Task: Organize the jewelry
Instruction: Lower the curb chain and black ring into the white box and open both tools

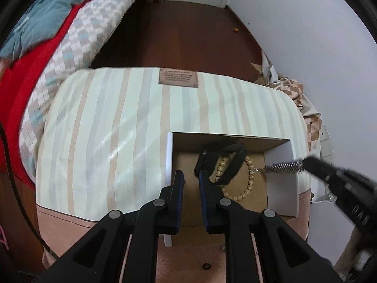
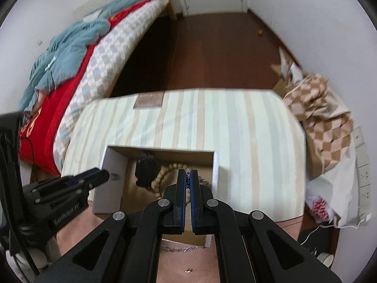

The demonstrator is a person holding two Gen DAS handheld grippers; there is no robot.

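Left wrist view: left gripper (image 1: 190, 179) stands over the near part of the cardboard box (image 1: 280, 191), jaws apart, nothing between them.
Right gripper (image 2: 187, 176): jaws almost closed, pinching a thin metal chain (image 2: 187, 178) above the box.
Box contents: wooden bead bracelet (image 1: 249, 181) and black watch (image 1: 226, 165) lie on the box floor, touching each other.
Box place: on the striped cushion (image 1: 117, 129), at its near right part.
Writing: "GenRobot.AI" on the left gripper body; brown patch (image 1: 178, 77) on the far cushion edge, text too small to read.
Near the box: a silver chain (image 2: 181, 248) lies just in front of it.
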